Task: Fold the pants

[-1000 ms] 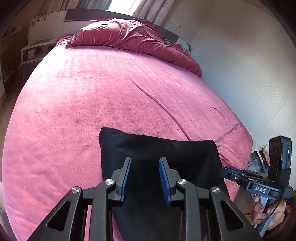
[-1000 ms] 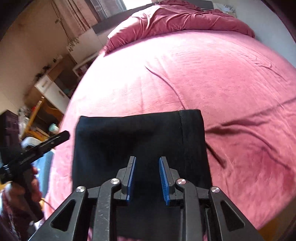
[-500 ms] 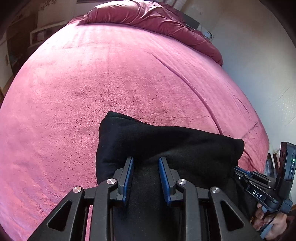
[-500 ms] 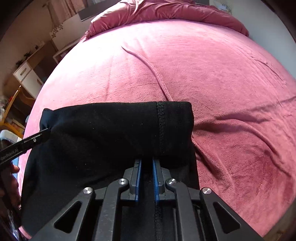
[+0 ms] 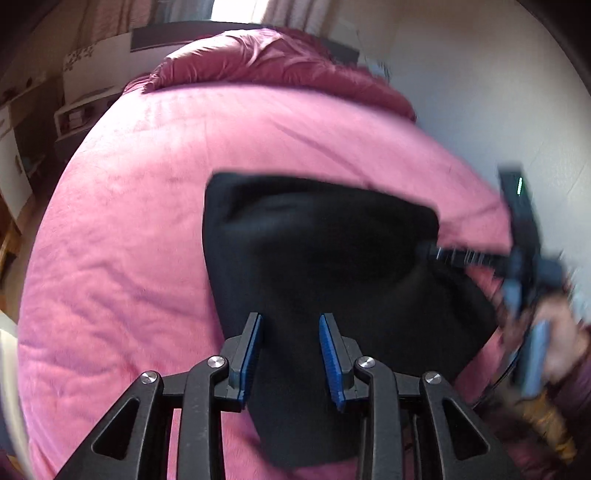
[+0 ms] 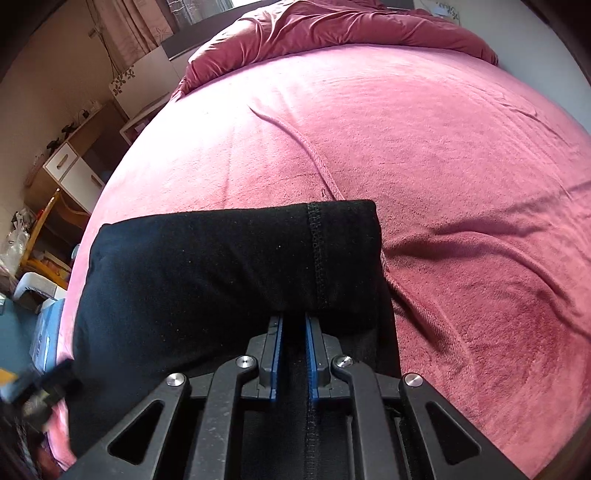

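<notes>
The black pants (image 5: 314, 251) lie folded on the pink bed cover (image 5: 129, 229) near its front edge. My left gripper (image 5: 290, 332) is open, its blue pads standing apart above the cloth with nothing between them. My right gripper (image 6: 293, 332) is shut on the near layer of the pants (image 6: 229, 258), whose far part bulges up as a rounded fold with a stitched seam. In the left wrist view the right gripper (image 5: 443, 254) shows blurred at the right, gripping the cloth's right side.
A crumpled dark red duvet (image 6: 332, 29) lies at the head of the bed. The cover has wrinkles (image 6: 498, 236) to the right of the pants. A white-drawer cabinet (image 6: 70, 166) and a wooden chair (image 6: 44, 221) stand left of the bed. A white wall (image 5: 480, 92) is at the right.
My left gripper has opened wider and drawn back from the pants. My right gripper stays shut on the cloth and has lifted it, so the fold bulges higher. The left view is blurred by motion.
</notes>
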Tool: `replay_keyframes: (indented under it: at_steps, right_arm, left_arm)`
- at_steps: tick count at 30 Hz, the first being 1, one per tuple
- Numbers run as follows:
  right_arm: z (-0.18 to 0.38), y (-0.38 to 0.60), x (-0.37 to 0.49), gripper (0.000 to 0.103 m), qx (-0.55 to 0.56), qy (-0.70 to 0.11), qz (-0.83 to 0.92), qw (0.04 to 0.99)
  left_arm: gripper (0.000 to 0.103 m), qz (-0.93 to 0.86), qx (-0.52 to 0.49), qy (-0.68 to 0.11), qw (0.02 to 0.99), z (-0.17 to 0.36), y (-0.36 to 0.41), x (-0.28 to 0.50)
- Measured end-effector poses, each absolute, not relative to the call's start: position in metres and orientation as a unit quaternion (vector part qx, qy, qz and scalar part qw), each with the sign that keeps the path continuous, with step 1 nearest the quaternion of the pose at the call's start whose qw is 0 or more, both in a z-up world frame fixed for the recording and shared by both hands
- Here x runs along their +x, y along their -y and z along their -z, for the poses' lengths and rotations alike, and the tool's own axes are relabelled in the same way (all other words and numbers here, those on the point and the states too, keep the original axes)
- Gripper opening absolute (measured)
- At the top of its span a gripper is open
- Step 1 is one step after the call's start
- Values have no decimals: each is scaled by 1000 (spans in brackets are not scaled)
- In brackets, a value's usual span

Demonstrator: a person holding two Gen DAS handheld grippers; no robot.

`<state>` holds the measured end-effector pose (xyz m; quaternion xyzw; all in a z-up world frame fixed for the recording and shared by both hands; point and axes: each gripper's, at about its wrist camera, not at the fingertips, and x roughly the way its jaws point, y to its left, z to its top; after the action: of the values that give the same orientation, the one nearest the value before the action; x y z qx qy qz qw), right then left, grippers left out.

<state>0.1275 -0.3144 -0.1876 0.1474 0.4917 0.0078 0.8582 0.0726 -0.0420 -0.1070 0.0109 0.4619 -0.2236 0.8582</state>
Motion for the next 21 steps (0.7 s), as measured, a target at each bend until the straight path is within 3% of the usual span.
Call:
replay_keyframes:
  at_steps: [5,8,11,12,13,14,15,21]
  right_arm:
    - [194,328,123,9,194,-480,-29,855]
    - [189,332,119,10,220,-475,-35,851]
    - [179,331,111,20,233,-464,-42,853]
    - [174,330,108,29,235,-459,-46,855]
    - [171,330,105,34,233,-455,-47,858]
    - [167,328,101,47,223,-450,-41,864]
    - [164,328,97,52,215,-446,-34,868]
    - [175,341,85,58,215,-464,-37,859]
  left_arm:
    - [33,204,64,-443,870,126,57,55]
    - [34,208,30,-445,870,118,49,60]
    - [48,199,-24,-435,878,103,27,69]
    - [65,197,-35,-434,878,101,21,73]
    - [74,194,-50,-435,878,100,15,78]
    - [75,187,-68,-436,878,99,8,85]
    - [75,183,-78,-438,877,99,3,90]
    - [77,211,-127,-479,842,123,1,118]
